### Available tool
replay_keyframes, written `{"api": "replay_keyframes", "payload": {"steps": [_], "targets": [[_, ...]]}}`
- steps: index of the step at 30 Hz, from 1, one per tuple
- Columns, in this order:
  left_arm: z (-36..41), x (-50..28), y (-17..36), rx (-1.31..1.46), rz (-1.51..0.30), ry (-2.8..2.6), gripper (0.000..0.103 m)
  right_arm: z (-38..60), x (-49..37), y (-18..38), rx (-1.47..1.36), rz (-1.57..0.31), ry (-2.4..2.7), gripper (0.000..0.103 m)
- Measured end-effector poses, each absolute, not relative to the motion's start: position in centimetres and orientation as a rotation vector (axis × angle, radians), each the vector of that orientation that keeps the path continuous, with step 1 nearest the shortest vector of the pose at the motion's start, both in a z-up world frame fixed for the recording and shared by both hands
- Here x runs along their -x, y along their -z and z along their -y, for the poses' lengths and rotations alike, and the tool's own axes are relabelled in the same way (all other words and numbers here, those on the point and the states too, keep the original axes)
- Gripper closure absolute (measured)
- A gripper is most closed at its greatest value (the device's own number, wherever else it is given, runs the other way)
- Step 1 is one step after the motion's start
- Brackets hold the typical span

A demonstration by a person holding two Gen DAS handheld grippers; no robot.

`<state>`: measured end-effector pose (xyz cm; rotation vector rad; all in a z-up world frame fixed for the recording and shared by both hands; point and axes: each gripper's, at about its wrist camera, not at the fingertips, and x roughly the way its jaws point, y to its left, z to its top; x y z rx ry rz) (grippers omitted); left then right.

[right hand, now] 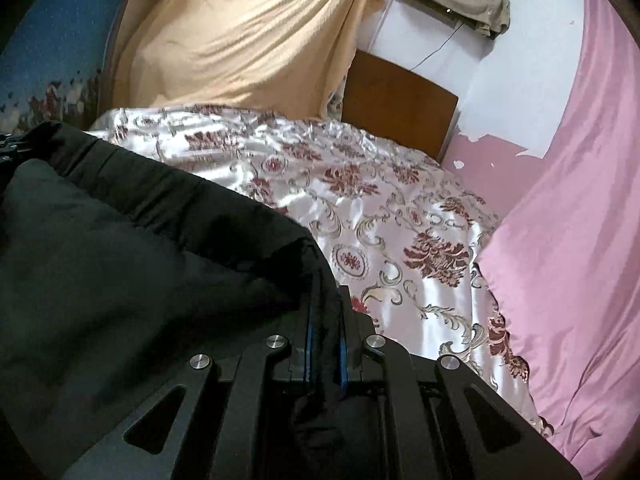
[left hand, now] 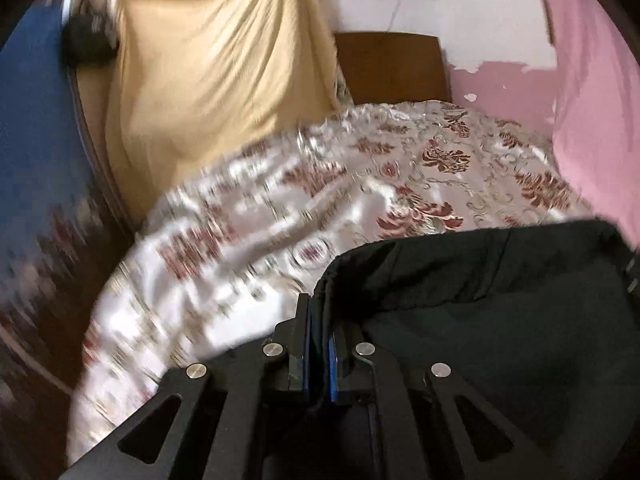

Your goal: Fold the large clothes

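Note:
A large black garment (left hand: 492, 304) hangs between my two grippers above a bed. In the left wrist view my left gripper (left hand: 320, 320) is shut on its left edge, black cloth pinched between the blue pads. The garment spreads to the right from there. In the right wrist view my right gripper (right hand: 325, 312) is shut on the other edge of the black garment (right hand: 120, 248), which spreads to the left. A zipper end (right hand: 10, 148) shows at the far left of that view. The lower part of the garment is hidden under the grippers.
The bed carries a shiny white spread with dark red flowers (right hand: 360, 208). A pink cloth (right hand: 568, 240) lies along its right side. A yellow cloth (right hand: 248, 40) hangs at the back, beside a brown headboard (right hand: 396, 100). A blue surface (left hand: 32, 120) stands at the left.

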<state>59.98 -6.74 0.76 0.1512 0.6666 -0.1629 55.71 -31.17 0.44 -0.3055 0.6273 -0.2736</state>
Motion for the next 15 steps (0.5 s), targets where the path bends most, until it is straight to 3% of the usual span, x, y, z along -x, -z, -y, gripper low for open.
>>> {"api": "replay_keyframes", "payload": {"steps": [5, 10, 13, 15], "targets": [[5.4, -60.0, -0.5, -0.058, -0.707, 0.206, 0.088, 30.7, -55.0, 0.4, 0.33, -0.616, 0.296, 0.095], [4.2, -58.7, -2.1, 0.044, -0.647, 0.205, 0.026, 31.1, -54.5, -0.1, 0.315, -0.612, 0.297, 0.091], [3.3, -57.0, -3.4, 0.103, -0.586, 0.226, 0.02, 31.5, -53.6, -0.7, 0.299, -0.587, 0.316, 0.075], [3.4, -56.0, -3.5, 0.089, -0.582, 0.25, 0.02, 31.6, -52.1, -1.7, 0.272, -0.547, 0.324, 0.044]]}}
